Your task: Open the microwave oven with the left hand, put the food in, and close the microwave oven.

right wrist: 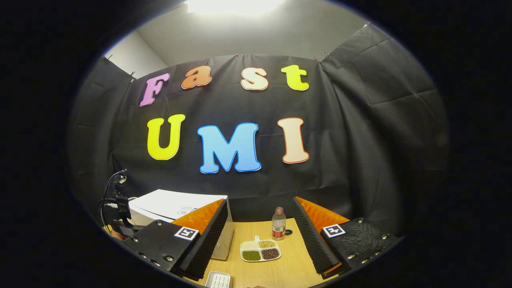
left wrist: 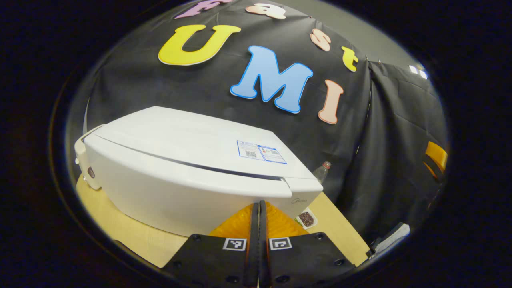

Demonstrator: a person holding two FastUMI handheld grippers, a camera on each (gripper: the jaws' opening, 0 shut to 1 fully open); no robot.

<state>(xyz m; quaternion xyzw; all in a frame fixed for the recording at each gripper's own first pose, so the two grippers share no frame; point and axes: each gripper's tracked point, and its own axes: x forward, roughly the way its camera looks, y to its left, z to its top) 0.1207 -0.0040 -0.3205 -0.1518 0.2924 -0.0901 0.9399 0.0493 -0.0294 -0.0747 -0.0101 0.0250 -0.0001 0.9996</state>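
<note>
The white microwave oven (left wrist: 180, 160) stands on the wooden table (left wrist: 132, 236), its door looking closed. My left gripper (left wrist: 258, 206) is shut with nothing between its fingers, and its tips are close to the oven's near lower edge. The food, a white divided plate of beans (right wrist: 260, 250), lies on the table right of the oven (right wrist: 172, 206). Its corner also peeks out past the left fingers as the plate (left wrist: 307, 219). My right gripper (right wrist: 260, 203) hangs open above and in front of the plate, holding nothing. The left gripper's body with cables (right wrist: 118, 212) sits beside the oven.
A small clear bottle (right wrist: 279, 228) with a red label stands just behind the plate, also seen as the bottle (left wrist: 322, 171) beyond the oven's corner. A small white ribbed tray (right wrist: 219, 280) lies at the table's near edge. Black cloth walls close in the back and sides.
</note>
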